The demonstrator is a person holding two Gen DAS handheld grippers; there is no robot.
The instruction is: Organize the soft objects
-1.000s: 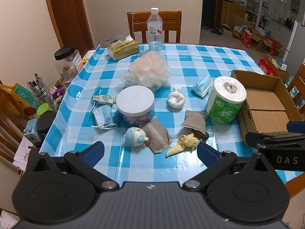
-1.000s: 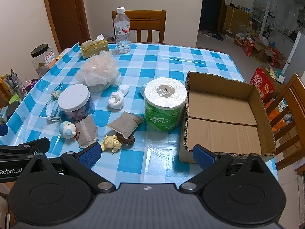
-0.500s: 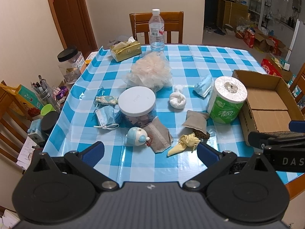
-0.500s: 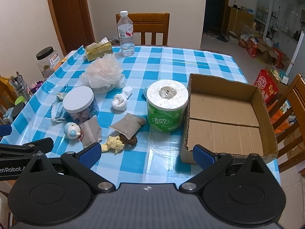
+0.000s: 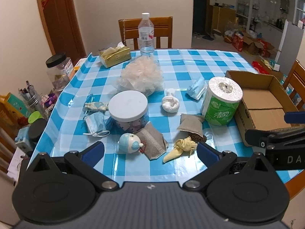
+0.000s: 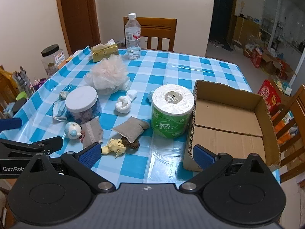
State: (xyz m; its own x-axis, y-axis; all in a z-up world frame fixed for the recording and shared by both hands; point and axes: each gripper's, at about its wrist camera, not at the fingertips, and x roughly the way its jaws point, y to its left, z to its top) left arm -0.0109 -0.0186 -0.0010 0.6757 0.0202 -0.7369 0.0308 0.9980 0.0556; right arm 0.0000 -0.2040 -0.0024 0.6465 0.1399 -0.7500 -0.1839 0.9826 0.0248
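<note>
Nearest, we hold the left gripper [image 5: 149, 150] and the right gripper [image 6: 146, 153] above the tabletop's near edge, both with jaws spread wide and gripping nothing.

Near edge of the checked tablecloth [image 5: 183, 63]: we count a yellow cloth [image 5: 181, 147] touching a brown scrubber [image 6: 131, 143], a grey pouch [image 5: 190, 126] lying partly over that scrubber, a grey face mask [image 5: 152, 141], and a small blue-and-white toy [image 5: 128, 143] just beside the mask.

Middle: we list a white-lidded jar [image 5: 128, 110], a blue face mask [image 5: 95, 123] at its left, a knotted white sock [image 5: 170, 104], and a green-wrapped toilet roll [image 5: 222, 101] touching the open cardboard box [image 6: 266, 114] at the right edge.

Beyond: a blue tissue packet [image 5: 197, 90] and a peach bath pouf [image 5: 143, 74].

Far edge: we note a gold tissue box [image 5: 114, 55] and an upright water bottle [image 5: 146, 34].
</note>
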